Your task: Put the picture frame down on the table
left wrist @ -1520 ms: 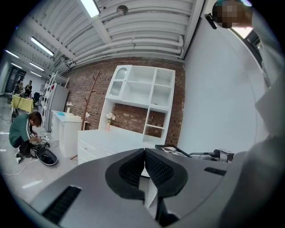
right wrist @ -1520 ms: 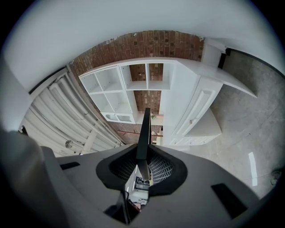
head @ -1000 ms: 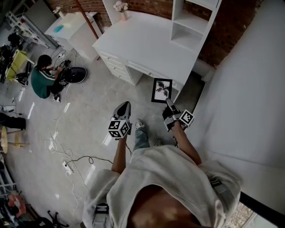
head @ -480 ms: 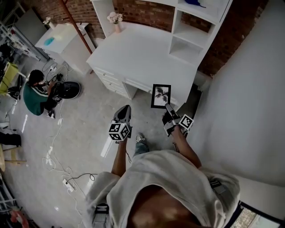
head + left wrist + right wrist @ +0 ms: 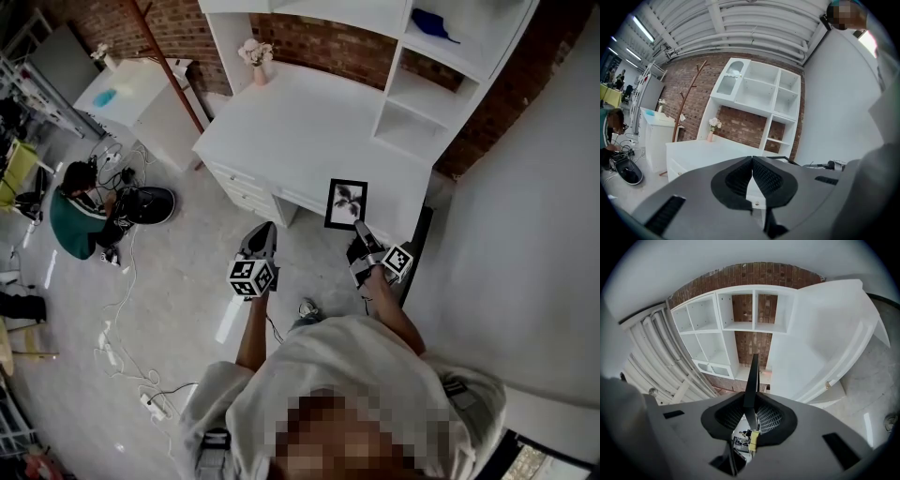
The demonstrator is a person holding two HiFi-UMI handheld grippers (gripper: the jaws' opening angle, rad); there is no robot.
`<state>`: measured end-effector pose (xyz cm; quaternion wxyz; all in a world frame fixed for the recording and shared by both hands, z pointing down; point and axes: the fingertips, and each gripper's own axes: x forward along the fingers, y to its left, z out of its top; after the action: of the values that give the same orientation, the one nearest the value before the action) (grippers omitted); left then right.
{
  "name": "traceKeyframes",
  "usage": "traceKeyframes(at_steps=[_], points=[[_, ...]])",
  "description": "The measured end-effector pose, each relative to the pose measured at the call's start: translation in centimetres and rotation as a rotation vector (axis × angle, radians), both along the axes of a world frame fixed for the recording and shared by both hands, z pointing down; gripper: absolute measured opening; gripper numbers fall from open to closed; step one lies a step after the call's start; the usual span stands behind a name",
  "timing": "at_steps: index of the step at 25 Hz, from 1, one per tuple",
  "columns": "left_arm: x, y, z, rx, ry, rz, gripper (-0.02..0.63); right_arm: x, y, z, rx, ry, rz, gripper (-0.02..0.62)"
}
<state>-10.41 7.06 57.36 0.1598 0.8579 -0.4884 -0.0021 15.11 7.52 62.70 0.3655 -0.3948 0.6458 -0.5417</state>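
Note:
The picture frame (image 5: 345,204), black with a white mat and a plant print, hangs upright over the front edge of the white desk (image 5: 309,131). My right gripper (image 5: 357,229) is shut on its lower edge. In the right gripper view the frame (image 5: 752,373) shows edge-on as a thin dark blade between the ribbed pads of the right gripper (image 5: 750,401). My left gripper (image 5: 264,231) hovers over the floor, left of the frame and short of the desk drawers. In the left gripper view the left gripper (image 5: 752,160) has its tips together with nothing in them.
A white shelf unit (image 5: 441,84) stands on the desk's right end, and a pink vase of flowers (image 5: 255,56) at its back. A white wall (image 5: 525,216) closes the right side. A person (image 5: 70,206) sits on the floor at left among cables, near a white cabinet (image 5: 141,89).
Both grippers and the frame have moved forward toward the desk. The frame now reaches over the desk's front edge. The grip on it is unchanged.

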Motion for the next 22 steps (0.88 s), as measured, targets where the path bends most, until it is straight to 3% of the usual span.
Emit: traceKeyframes(at_steps=[8, 22], points=[[-4.6, -4.5, 0.2, 0.002, 0.024, -0.016, 0.017, -3.4, -4.6, -0.3, 0.008, 0.010, 0.013, 0.086], [-6.6, -7.3, 1.3, -0.018, 0.024, 0.009, 0.017, -5.1, -6.4, 0.8, -0.011, 0.004, 0.048, 0.086]])
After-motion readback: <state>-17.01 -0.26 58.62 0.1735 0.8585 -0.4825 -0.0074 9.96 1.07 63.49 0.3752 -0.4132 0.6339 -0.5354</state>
